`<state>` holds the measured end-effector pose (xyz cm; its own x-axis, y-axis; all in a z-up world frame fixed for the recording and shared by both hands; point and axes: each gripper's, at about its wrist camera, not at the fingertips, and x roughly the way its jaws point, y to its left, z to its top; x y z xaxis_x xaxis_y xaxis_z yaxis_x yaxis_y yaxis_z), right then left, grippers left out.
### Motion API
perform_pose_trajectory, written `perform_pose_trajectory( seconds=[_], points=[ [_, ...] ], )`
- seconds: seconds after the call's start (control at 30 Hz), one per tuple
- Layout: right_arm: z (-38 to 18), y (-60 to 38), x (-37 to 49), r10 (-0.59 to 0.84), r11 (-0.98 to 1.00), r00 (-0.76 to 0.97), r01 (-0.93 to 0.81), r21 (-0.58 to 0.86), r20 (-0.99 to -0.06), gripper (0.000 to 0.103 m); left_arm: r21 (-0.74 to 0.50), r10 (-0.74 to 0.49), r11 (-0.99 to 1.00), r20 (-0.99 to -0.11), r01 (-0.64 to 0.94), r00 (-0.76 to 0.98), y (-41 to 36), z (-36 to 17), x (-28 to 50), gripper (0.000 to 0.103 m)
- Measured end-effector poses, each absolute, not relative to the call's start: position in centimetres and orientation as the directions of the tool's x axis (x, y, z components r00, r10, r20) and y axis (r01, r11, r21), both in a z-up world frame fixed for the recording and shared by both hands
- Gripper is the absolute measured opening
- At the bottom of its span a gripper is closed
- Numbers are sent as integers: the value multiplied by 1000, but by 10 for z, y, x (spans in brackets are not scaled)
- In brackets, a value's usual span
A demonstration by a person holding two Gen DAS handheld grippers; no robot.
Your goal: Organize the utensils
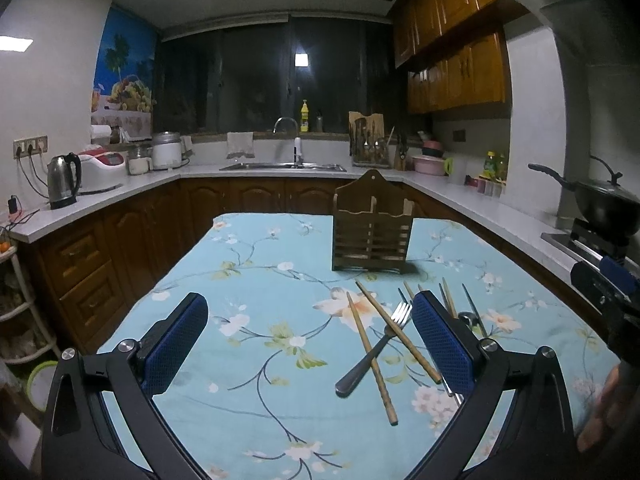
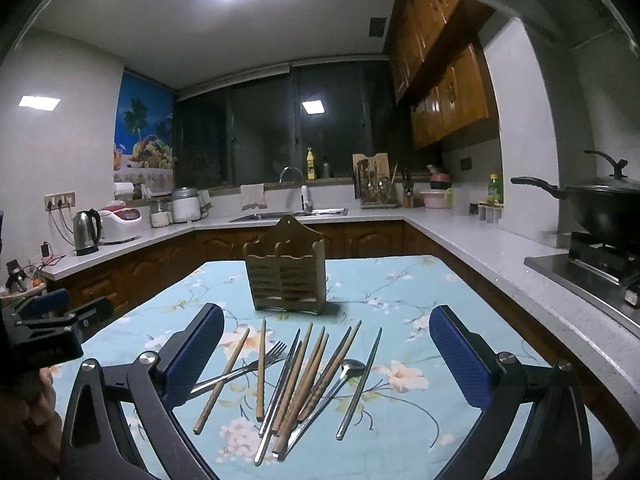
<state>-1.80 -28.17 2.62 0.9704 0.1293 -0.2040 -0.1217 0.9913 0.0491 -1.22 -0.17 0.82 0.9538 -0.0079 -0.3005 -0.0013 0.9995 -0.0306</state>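
Note:
A wooden utensil holder (image 1: 372,236) stands upright on the floral blue tablecloth; it also shows in the right wrist view (image 2: 285,276). In front of it lie loose wooden chopsticks (image 2: 298,376), metal chopsticks (image 2: 360,380), a fork (image 2: 244,368) and a spoon (image 2: 348,368). In the left wrist view two wooden chopsticks (image 1: 370,356) cross the fork (image 1: 374,350). My left gripper (image 1: 310,340) is open and empty above the cloth, left of the pile. My right gripper (image 2: 326,354) is open and empty, with the pile between its fingers in view.
The table (image 1: 248,320) sits inside a U-shaped kitchen counter. A kettle (image 1: 63,180) and rice cooker stand at left, a sink (image 1: 282,166) at the back, a black wok (image 2: 608,208) on the stove at right.

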Motion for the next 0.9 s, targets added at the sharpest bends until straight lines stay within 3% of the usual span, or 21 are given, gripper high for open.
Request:
perform_pose_trajectory(
  seconds=[0.9],
  points=[
    [29, -281, -19, 140, 989, 971, -128, 73, -195, 103, -21, -5, 1000, -281, -1, 960, -3, 15, -19, 103]
  ],
)
